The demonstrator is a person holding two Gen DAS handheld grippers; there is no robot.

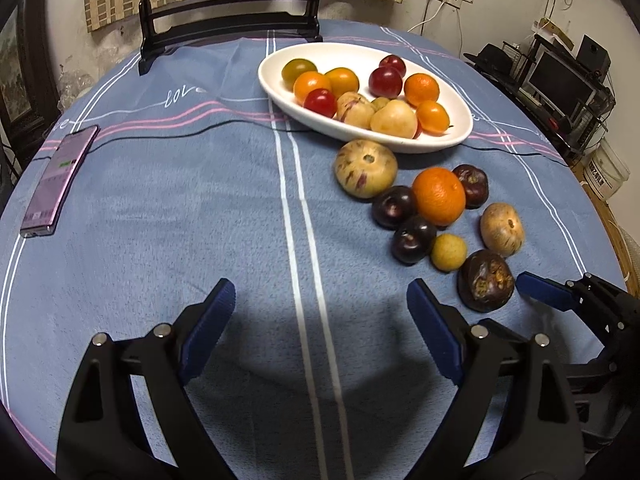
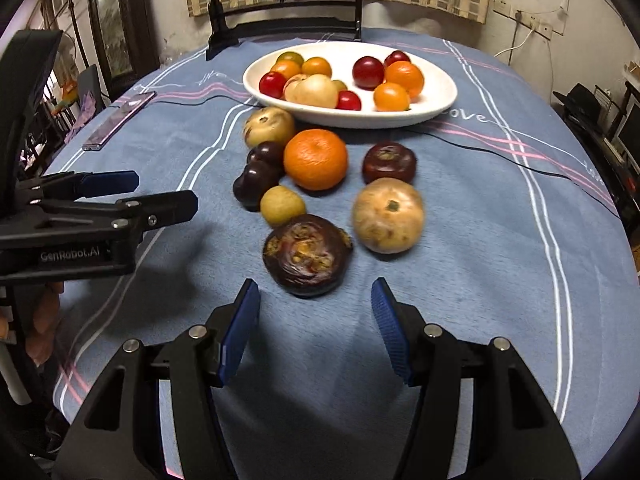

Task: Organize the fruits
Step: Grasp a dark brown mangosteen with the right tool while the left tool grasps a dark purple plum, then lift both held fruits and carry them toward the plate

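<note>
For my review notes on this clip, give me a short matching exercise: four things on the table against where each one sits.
Things:
1. phone
2. large orange
3. dark wrinkled fruit
4. red plums

Places:
A. in the white dish
B. just ahead of the open right gripper
C. at the cloth's left edge
D. among the loose fruit, near the dish

Pairs: 1-C, 2-D, 3-B, 4-A
</note>
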